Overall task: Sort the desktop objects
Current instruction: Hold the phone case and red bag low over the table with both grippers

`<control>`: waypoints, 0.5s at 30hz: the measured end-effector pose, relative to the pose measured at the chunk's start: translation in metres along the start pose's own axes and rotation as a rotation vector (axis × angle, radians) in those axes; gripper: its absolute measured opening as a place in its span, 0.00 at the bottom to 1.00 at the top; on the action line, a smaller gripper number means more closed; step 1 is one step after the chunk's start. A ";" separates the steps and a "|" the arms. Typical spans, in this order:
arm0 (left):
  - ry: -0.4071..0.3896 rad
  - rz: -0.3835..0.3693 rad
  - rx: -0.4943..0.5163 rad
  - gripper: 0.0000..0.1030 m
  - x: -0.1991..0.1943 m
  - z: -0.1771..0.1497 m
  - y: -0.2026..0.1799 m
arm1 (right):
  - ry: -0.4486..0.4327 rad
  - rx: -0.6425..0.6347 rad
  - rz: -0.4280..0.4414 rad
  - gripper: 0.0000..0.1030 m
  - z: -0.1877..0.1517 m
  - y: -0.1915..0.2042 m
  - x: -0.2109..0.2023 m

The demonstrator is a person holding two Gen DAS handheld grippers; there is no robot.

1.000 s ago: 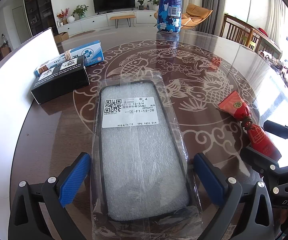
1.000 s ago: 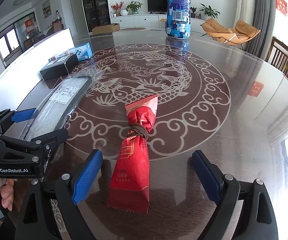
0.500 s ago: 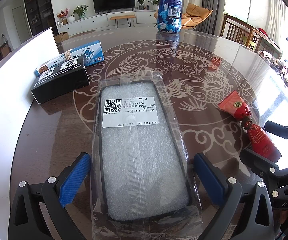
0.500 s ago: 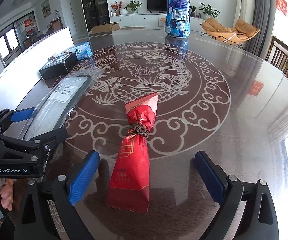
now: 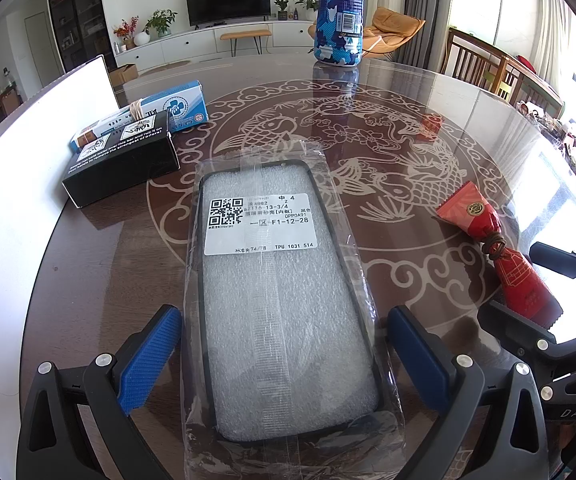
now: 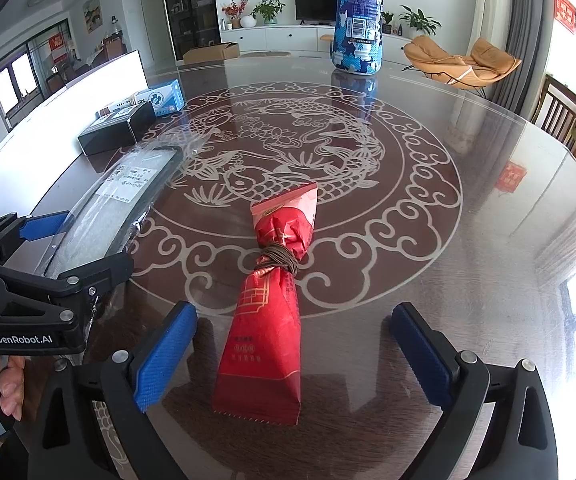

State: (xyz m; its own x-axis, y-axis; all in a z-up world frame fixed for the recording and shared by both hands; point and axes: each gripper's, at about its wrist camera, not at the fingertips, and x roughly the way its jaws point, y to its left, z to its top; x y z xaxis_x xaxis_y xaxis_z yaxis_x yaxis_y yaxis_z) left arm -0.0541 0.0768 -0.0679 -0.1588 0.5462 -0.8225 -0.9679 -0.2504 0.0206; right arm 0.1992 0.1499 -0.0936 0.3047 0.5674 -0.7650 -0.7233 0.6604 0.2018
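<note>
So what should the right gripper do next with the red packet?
Probably close on it. The right gripper has just been opening, and its blue pads stand clear on either side of the red packet, which lies flat on the table between them, untouched. Closing gently looks like the likely next small move.

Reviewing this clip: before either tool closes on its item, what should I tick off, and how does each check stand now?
1. Left tool open around the bagged phone case: ok, pads clear of the bag.
2. Right tool open around the red packet: ok; its jaws have just been opening, the packet lies between them untouched.
3. Both items flat on the table: ok.
4. The two tools clear of each other: ok, close but apart.
5. Black box and blue bottle out of the way: ok.
6. Where the items should be sorted to: cannot tell.
</note>
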 end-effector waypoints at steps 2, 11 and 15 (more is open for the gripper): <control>0.000 0.000 0.000 1.00 0.000 0.000 0.000 | 0.002 -0.002 -0.001 0.96 0.000 0.000 0.000; 0.000 0.000 0.000 1.00 0.000 0.000 0.000 | 0.004 -0.004 -0.002 0.96 0.000 0.000 0.000; 0.000 0.000 0.000 1.00 0.000 0.000 0.000 | 0.004 -0.005 -0.002 0.96 0.000 0.000 0.000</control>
State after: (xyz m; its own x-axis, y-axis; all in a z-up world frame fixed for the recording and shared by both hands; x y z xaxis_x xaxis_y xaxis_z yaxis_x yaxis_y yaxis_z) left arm -0.0543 0.0768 -0.0681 -0.1585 0.5464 -0.8224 -0.9681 -0.2498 0.0206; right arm 0.1990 0.1501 -0.0934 0.3037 0.5636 -0.7682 -0.7257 0.6593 0.1968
